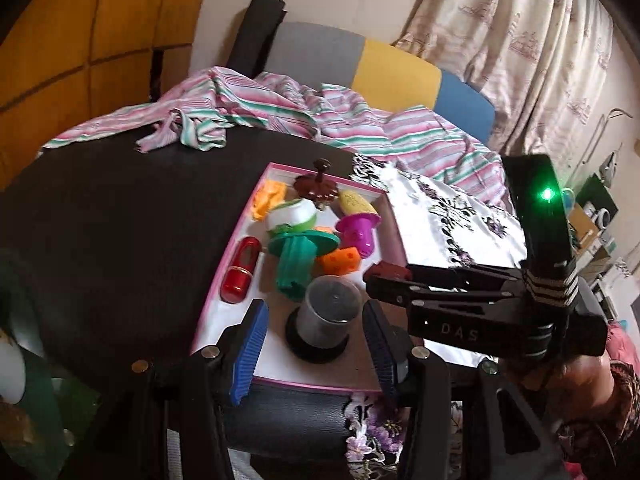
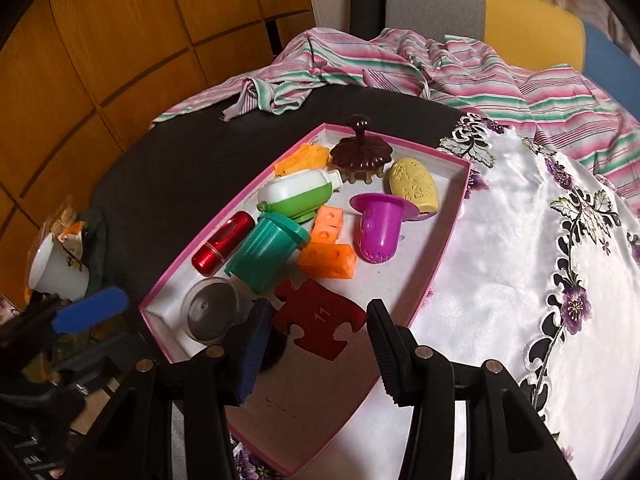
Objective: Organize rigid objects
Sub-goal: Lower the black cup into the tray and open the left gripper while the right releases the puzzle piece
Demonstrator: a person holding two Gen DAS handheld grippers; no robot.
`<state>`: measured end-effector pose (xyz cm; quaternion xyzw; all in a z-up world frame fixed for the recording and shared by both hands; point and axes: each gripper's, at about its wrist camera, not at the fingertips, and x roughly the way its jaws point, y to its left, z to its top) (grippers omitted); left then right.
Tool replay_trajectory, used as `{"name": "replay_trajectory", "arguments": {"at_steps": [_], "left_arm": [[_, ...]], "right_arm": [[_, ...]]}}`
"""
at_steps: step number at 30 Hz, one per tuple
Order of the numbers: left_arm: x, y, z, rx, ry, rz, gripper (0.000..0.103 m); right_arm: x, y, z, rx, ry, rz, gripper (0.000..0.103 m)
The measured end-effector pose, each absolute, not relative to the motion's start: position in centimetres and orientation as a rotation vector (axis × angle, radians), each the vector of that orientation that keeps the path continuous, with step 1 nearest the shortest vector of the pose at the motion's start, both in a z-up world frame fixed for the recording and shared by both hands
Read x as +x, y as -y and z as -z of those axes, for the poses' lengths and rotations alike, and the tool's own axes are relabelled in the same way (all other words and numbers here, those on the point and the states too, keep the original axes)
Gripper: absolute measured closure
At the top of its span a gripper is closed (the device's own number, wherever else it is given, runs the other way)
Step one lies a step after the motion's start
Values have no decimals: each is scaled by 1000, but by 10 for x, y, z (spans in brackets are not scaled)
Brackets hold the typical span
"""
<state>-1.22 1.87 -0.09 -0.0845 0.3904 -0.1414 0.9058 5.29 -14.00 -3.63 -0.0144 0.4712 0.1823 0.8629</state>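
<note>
black base [image 2: 276,354] half hidden behind right gripper [image 2: 316,344]

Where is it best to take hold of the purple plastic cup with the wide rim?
The purple plastic cup lies tilted in the pink-edged box, rim up and back. Probably grip its ribbed body just below the rim, coming from above, with the fingers across its width; the flared rim should stop slipping.

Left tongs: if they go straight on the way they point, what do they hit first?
Most likely the clear lidded jar, standing in the pink-rimmed box between the open left tongs. Depth is unclear, so how near it stands is uncertain.
</note>
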Motion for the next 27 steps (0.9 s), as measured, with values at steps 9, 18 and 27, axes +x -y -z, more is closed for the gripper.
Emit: {"name": "replay_trajectory", "arguments": {"at_steps": [9, 18, 27], "left_arm": [[-15, -27, -6, -154, -789, 189, 53], [-16, -39, -12, -179, -763, 97, 53], [-17, -35, -12, -134, -778, 55, 53]], "right_arm": [[58, 142, 46, -42, -1011, -373, 53], [59, 136, 51, -70, -1032, -378, 53], [66, 133, 52, -56, -1045, -362, 53]]}}
